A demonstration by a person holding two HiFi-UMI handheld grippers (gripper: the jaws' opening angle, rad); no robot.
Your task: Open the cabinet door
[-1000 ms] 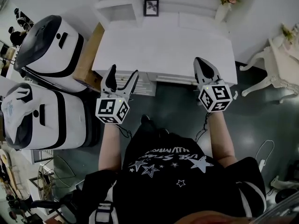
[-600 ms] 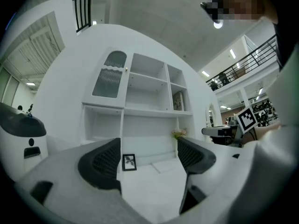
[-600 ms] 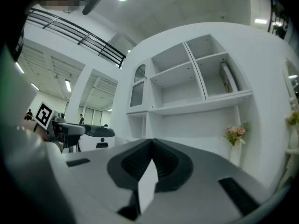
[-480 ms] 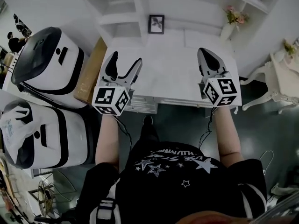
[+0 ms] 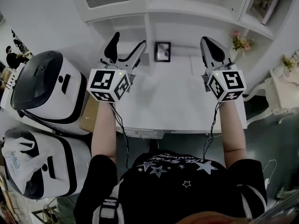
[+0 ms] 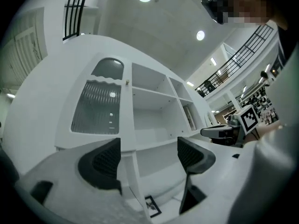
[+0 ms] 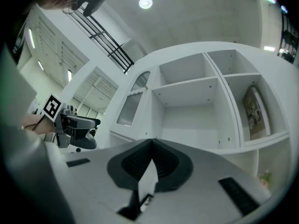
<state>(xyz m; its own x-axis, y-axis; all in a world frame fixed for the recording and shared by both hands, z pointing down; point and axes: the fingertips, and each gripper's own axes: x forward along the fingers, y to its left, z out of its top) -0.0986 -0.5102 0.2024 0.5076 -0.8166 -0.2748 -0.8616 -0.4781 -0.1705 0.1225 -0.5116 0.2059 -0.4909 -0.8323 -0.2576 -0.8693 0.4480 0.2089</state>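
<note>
The white shelf unit (image 6: 154, 92) rises ahead of both claws. Its cabinet door (image 6: 98, 108), shut and ribbed-paned, stands up-left of the left claw (image 6: 147, 157), whose jaws gape wide on nothing. The right claw (image 7: 150, 157) is pinched closed, empty; a compartment (image 7: 236, 111) up-right of it holds a leaning picture (image 7: 254, 112). A small framed photo (image 5: 162, 51) stands on the surface (image 5: 168, 106) between the claws.

Free air up to cabinet door (image 6: 96, 108)
</note>
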